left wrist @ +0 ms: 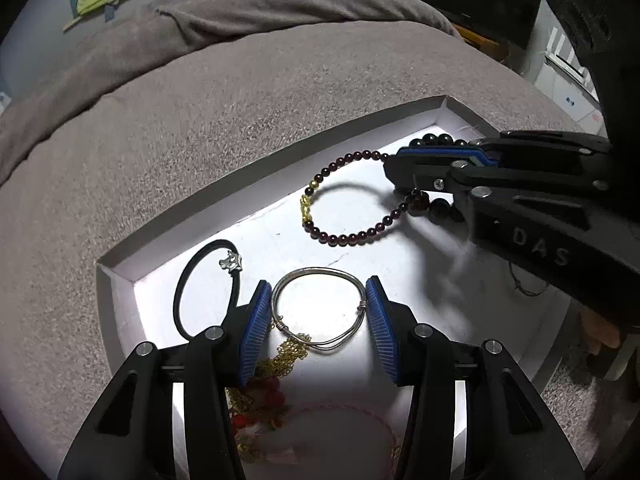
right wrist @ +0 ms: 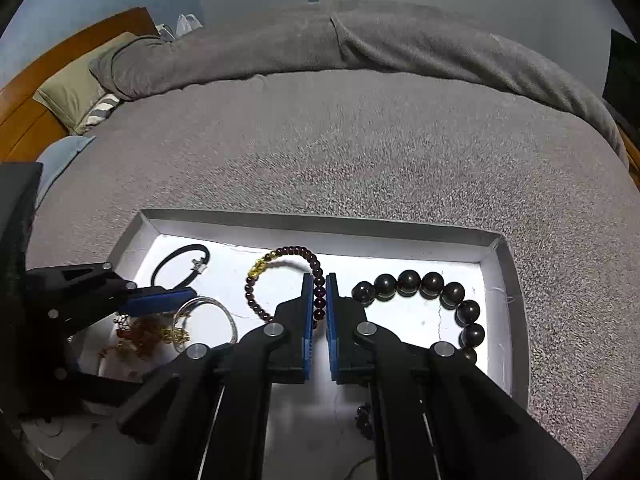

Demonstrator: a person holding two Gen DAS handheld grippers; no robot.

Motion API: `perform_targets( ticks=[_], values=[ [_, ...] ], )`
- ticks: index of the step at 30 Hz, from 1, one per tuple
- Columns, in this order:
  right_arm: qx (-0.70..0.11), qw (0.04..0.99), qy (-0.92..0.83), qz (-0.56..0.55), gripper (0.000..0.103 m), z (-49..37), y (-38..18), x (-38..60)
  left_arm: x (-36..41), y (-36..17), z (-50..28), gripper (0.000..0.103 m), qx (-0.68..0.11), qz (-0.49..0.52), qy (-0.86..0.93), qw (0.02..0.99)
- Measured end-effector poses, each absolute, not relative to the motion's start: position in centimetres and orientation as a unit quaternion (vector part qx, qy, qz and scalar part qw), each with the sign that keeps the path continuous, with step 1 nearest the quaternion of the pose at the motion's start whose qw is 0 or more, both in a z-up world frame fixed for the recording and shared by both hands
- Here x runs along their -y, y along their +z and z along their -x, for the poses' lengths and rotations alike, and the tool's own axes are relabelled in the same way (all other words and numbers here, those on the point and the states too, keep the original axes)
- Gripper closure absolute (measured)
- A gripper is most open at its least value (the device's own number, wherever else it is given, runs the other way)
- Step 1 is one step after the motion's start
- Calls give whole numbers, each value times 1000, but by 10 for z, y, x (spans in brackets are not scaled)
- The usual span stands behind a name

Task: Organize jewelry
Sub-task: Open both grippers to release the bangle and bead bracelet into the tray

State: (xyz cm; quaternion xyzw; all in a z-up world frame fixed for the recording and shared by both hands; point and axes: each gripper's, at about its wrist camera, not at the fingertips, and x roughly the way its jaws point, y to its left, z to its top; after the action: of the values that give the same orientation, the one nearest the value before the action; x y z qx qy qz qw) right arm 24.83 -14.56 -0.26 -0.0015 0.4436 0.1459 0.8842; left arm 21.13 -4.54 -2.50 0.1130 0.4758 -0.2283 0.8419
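Observation:
A white tray (left wrist: 400, 268) (right wrist: 320, 225) lies on a grey blanket and holds the jewelry. My left gripper (left wrist: 318, 320) grips a thin silver bangle (left wrist: 320, 271) (right wrist: 224, 308), one blue pad against each side, just over the tray floor. My right gripper (right wrist: 319, 281) (left wrist: 394, 174) is shut on a dark red bead bracelet (right wrist: 298, 249) (left wrist: 344, 240) with a gold charm. The loop hangs from the pads above the tray and casts a shadow below.
In the tray lie a black cord bracelet (left wrist: 180, 292) (right wrist: 176, 254) with a silver charm, a bracelet of large dark beads (right wrist: 408, 282) (left wrist: 434, 139), a tangled gold chain (left wrist: 292, 350) (right wrist: 160, 334) with red beads, and a thin pink string loop (left wrist: 360, 410). The grey blanket (left wrist: 200, 140) surrounds it.

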Motion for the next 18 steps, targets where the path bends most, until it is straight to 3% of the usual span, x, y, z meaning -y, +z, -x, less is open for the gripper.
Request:
perform_targets(
  ticks=[5,9,18],
  values=[
    [-444,885,142,-6,93,-249,-2,147,40,-21,-213,48,-462,-99,-220,853],
    [-435,890,140,-13,76,-243,6,152,34,-12,-205,42,-436,-90,-214,869],
    [-418,898,134,-37,76,-213,27,174,15,4,-180,40,-419,-77,-197,883]
  ],
)
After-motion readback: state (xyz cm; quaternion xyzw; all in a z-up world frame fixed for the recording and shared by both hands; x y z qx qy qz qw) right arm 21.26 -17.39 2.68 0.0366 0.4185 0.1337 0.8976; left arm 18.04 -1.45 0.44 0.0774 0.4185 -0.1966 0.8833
